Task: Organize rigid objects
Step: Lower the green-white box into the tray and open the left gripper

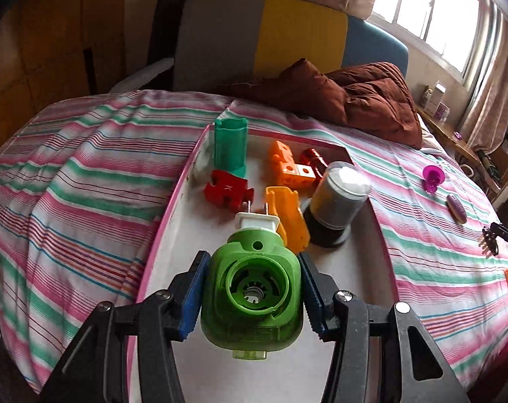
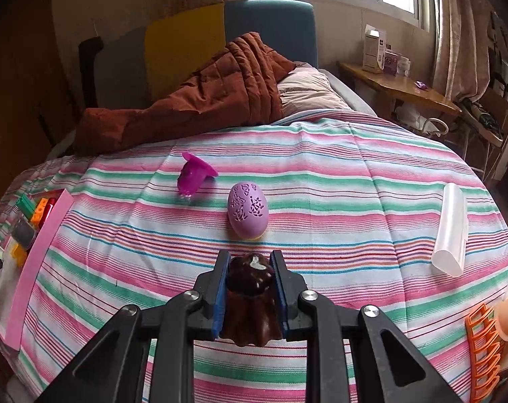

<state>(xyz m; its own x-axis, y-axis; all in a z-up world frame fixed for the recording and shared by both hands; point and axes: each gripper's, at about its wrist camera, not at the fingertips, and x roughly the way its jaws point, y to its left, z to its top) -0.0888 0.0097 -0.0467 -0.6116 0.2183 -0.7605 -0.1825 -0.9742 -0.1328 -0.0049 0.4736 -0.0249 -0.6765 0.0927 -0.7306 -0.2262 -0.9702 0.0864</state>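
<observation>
My left gripper [image 1: 252,297] is clamped on a green plug-in gadget [image 1: 252,297], pressed between both pads, its prongs pointing away over the white tray [image 1: 193,231]. My right gripper [image 2: 250,294] squeezes a dark brown mould [image 2: 250,302] above the striped sheet [image 2: 338,181], just short of the purple egg [image 2: 248,210].

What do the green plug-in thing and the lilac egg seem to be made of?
Green plug-in device: glossy moulded plastic, translucent at its lower edge, with a white plastic plug and metal prongs. Lilac egg: probably matte plastic, its shell pierced with small cut-out patterns.
</observation>
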